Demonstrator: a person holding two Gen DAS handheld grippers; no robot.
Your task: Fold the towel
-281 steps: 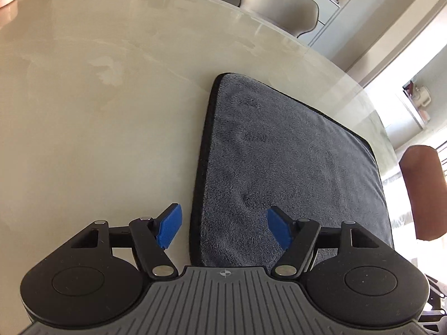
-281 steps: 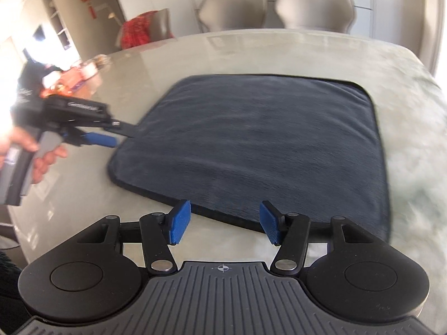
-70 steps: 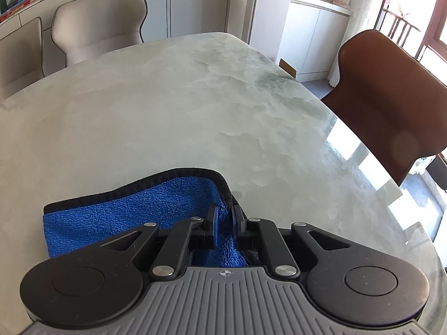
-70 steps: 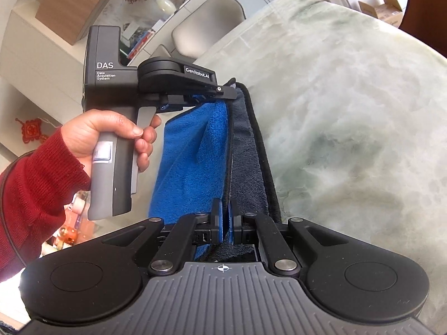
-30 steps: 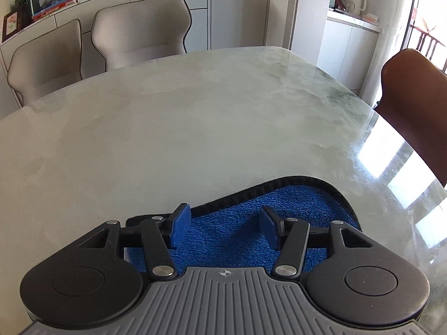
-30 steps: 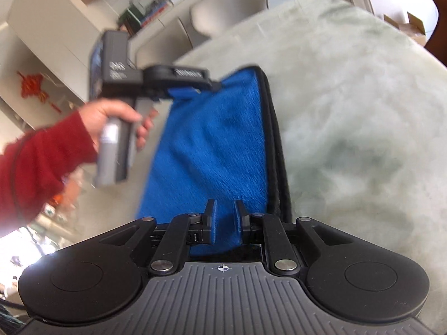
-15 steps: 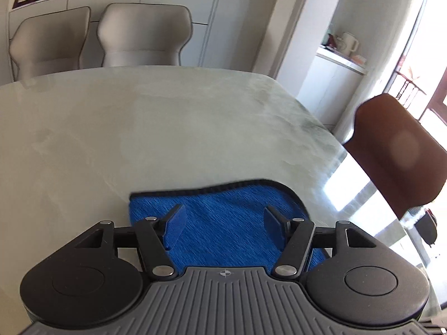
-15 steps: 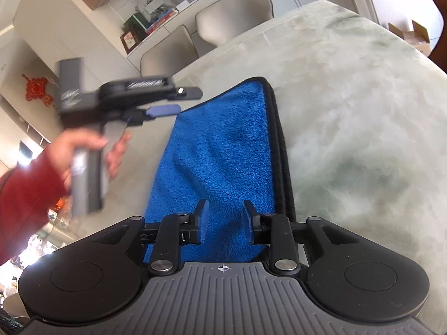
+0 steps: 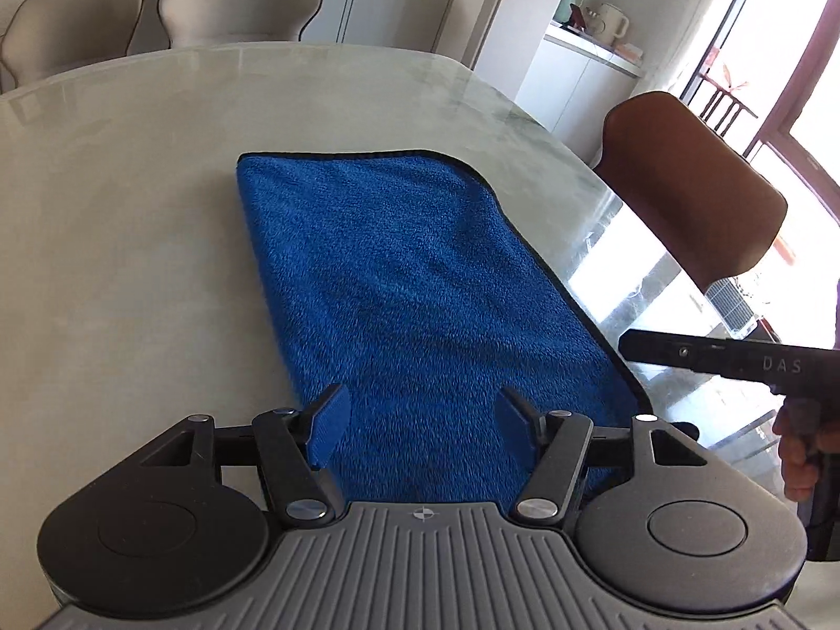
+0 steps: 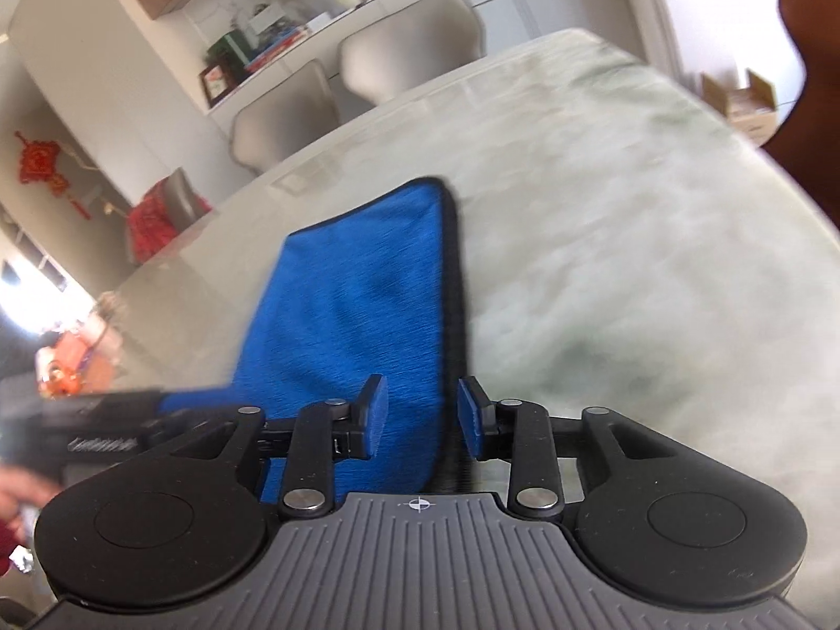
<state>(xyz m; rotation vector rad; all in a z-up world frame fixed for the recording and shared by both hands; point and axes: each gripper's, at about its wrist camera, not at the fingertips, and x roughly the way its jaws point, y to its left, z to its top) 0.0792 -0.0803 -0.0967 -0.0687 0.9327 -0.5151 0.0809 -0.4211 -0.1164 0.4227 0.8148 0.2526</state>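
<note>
The folded blue towel with black piping (image 9: 420, 283) is a plush, matt terry cloth with a fuzzy nap, lying on the pale marble-look tabletop (image 9: 131, 210), which is smooth and glossy enough to mirror window light at the right of the frame. The brown chair back (image 9: 693, 184) at upper right looks like smooth, softly sheened leather.

The towel's (image 9: 420, 283) near end is hidden behind the left gripper's (image 9: 422, 422) body. In the right wrist view the table (image 10: 630, 262) and towel edge are smeared by blur. The hand (image 9: 803, 451) is cut off at the frame's edge.
</note>
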